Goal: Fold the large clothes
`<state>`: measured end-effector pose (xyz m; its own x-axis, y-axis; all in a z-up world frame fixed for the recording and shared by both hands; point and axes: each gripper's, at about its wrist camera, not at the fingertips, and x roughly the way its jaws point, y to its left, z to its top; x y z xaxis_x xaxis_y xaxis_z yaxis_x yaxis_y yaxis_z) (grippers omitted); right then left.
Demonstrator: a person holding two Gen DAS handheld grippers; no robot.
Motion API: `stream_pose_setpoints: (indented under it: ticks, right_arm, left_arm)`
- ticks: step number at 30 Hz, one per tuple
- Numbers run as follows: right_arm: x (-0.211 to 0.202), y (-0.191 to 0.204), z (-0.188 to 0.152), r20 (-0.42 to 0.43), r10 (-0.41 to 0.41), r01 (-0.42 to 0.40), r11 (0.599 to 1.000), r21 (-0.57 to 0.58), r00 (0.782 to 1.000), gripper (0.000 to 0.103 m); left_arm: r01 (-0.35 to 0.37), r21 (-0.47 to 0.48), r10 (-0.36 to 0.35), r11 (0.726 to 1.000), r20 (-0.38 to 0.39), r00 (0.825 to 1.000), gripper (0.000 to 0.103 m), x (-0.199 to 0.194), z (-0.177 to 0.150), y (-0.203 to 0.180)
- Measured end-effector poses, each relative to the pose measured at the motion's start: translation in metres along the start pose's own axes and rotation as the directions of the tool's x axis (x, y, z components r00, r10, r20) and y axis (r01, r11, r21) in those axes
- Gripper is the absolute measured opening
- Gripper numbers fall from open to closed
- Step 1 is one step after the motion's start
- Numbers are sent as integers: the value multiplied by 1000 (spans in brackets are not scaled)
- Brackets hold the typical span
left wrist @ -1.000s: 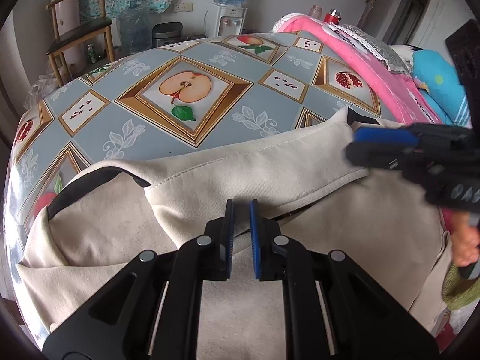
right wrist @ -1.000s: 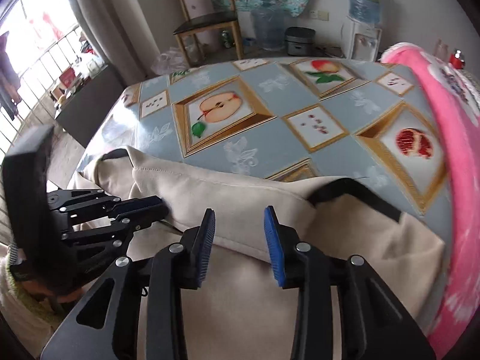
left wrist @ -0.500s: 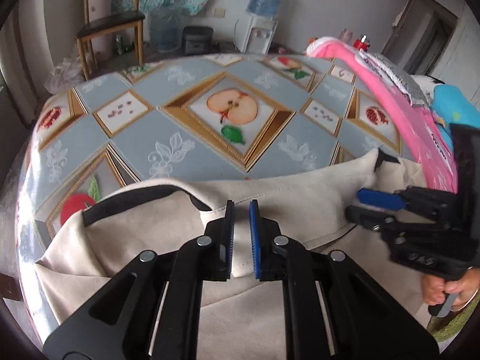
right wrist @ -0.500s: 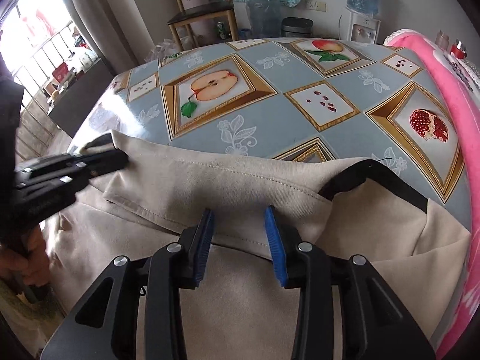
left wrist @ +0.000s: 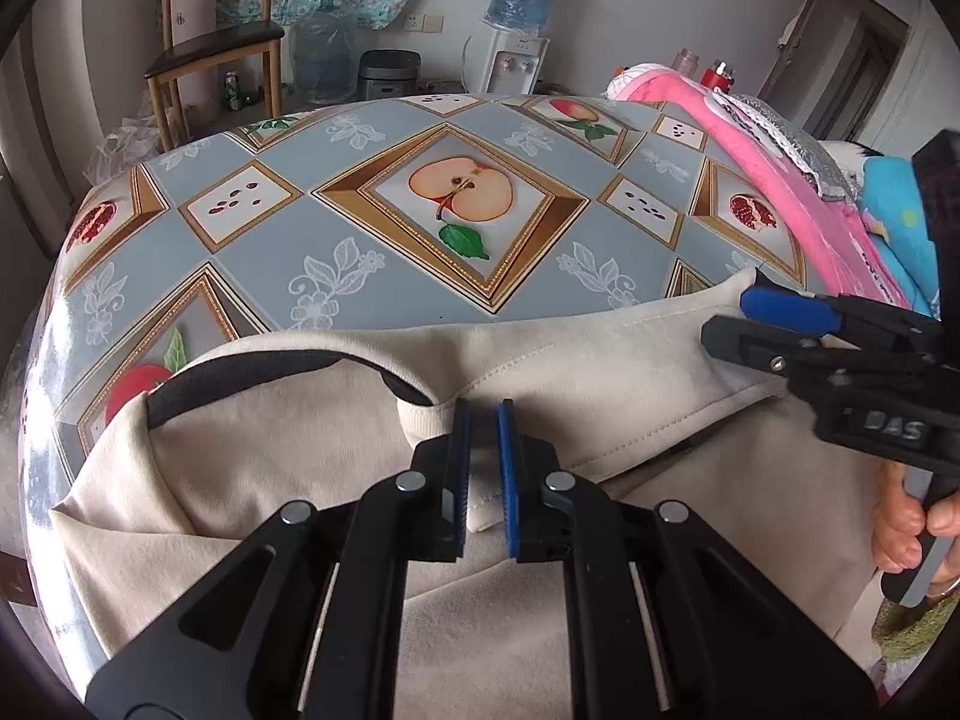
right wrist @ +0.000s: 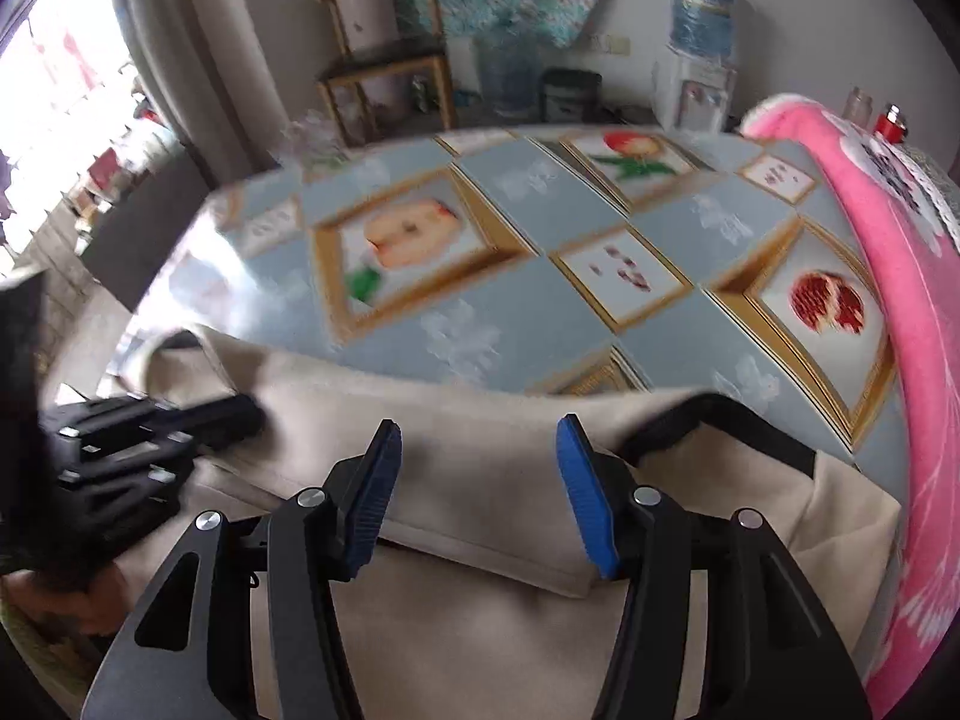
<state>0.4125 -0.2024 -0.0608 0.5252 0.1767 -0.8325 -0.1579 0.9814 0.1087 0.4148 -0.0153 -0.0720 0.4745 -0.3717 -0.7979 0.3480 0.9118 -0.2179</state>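
A large beige garment (left wrist: 312, 468) with black trim lies on the near part of the table, its top edge folded over; it also shows in the right wrist view (right wrist: 492, 444). My left gripper (left wrist: 483, 420) is nearly shut, with the folded edge of the garment between its pads. My right gripper (right wrist: 477, 438) is wide open above the folded edge, holding nothing. In the left wrist view the right gripper (left wrist: 750, 318) sits over the garment's right corner. In the right wrist view the left gripper (right wrist: 240, 414) is at the left, blurred.
The table (left wrist: 372, 276) has a grey-blue fruit-print cloth. A pink blanket (left wrist: 774, 168) and a blue cloth (left wrist: 900, 222) lie along the right side. A wooden chair (left wrist: 222, 54) and a water dispenser (left wrist: 516, 42) stand behind the table.
My right gripper has opened wide and let go of the folded edge. My left gripper stays closed on the fold. Both views have shifted slightly over the garment.
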Motion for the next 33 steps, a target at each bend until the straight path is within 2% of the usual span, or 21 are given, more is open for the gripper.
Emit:
stream_pose_setpoints:
  ticks: [2,4,5,7,10,12,15,19,21,23,24,28,31,33]
  right_arm:
    - [4,13,0,-1,18,-18,999,-38,1000,53]
    - [17,22,-5,-39,16,-18,997,-72,999,53]
    - [25,26,-11,-47,-6,1,996,-89,999,53]
    - [24,33,-19,-12,-36,34,991,-130,999,53]
    - [13,33,-20,-37,-31,26,992,-121,999,53]
    - [4,34,-23,-15,-25,23,992,-122,1000,53]
    - [18,32,-32,-42,-44,38,992,-120,998,54]
    - [8,22,-26,-54,-2,-1,999,-48,999,54]
    - [-4,17,-25,-12,-27,26,999,-30,1000,54]
    - [2,8,-28,-29,-73,73,997,-2,997,54]
    - [12,2,-31,-66,-68,70,997,19,995,55]
    - [8,-5,-30,-55,-49,53,997,59,997,56]
    - [3,-9,-31,-25,-71,72,995,75,997,56]
    - [16,-10,-34,-68,-82,86,994,61,994,58]
  left_arm:
    - [7,-5,-7,1000,2,1000,10,0,-1,1]
    - [9,-9,-9,1000,3,1000,10,-1,-2,1]
    - [9,-11,-9,1000,2,1000,10,-2,-2,1]
    - [4,-13,-4,1000,-5,1000,10,-3,-2,-1]
    - [-12,13,12,1000,-14,1000,10,-6,-5,-5]
    - [-31,19,32,999,-36,999,10,-4,-7,-6]
    - [-55,12,55,998,-34,998,10,-3,-8,-9]
    - [-114,18,115,993,-46,992,10,-3,-8,-17]
    - [-150,15,151,989,-51,987,10,-4,-8,-21]
    - [-190,22,191,982,-53,980,11,-4,-8,-26]
    - [-209,32,210,977,-53,976,11,-3,-8,-29]
    - [-293,75,297,953,-39,954,12,-2,-10,-41]
    - [-371,108,374,922,-12,927,24,-2,-14,-48]
    - [-391,126,394,912,1,919,26,-3,-16,-50]
